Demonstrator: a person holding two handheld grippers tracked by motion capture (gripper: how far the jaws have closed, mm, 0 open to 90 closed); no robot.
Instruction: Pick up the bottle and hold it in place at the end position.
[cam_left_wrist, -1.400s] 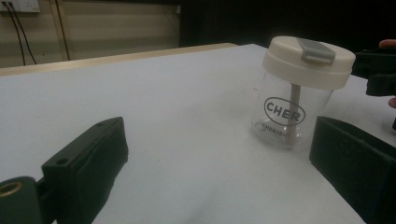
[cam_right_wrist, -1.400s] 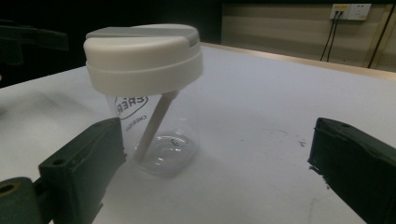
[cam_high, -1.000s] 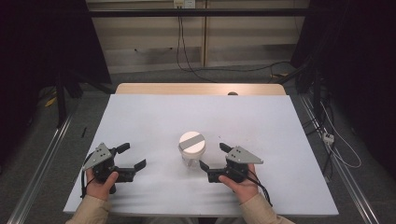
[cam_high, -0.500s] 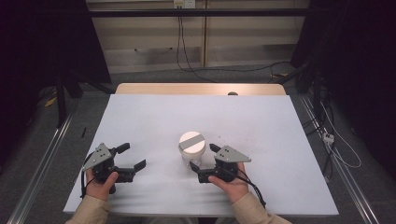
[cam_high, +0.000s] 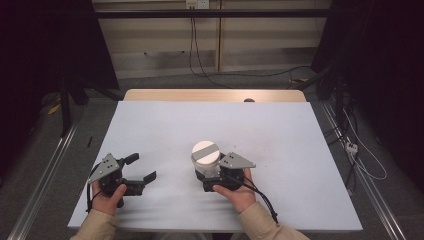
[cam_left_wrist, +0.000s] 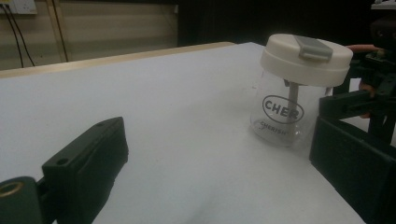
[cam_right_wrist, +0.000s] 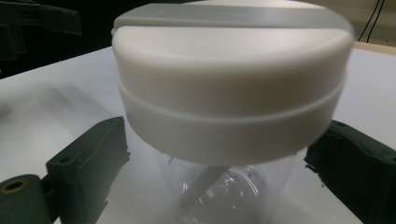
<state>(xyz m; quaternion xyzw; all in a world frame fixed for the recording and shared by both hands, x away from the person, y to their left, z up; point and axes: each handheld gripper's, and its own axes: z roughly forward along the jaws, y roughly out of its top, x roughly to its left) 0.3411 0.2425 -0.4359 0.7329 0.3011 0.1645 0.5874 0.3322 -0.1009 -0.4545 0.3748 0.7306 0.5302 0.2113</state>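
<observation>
Clear glass jar (cam_left_wrist: 280, 116), cream lid, upright between closing right tongs (cam_right_wrist: 224, 177), ungripped; left tongs (cam_high: 137, 170) released.

Lab, cabled floor (cam_high: 220, 75), white table (cam_high: 165, 125)

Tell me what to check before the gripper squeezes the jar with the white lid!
1. Jar stands upright on the table: ok.
2. Jar sits between the jaws of the right hand-held gripper: ok. The jaws have just been closing around it.
3. Pads press on the glass: not ok, gaps show on both sides in the right gripper view.
4. White lid sits fully on the jar: ok.
5. Left hand-held gripper is open and well away from the jar: ok.
6. Jaws sit below the lid, at the glass: ok.
</observation>
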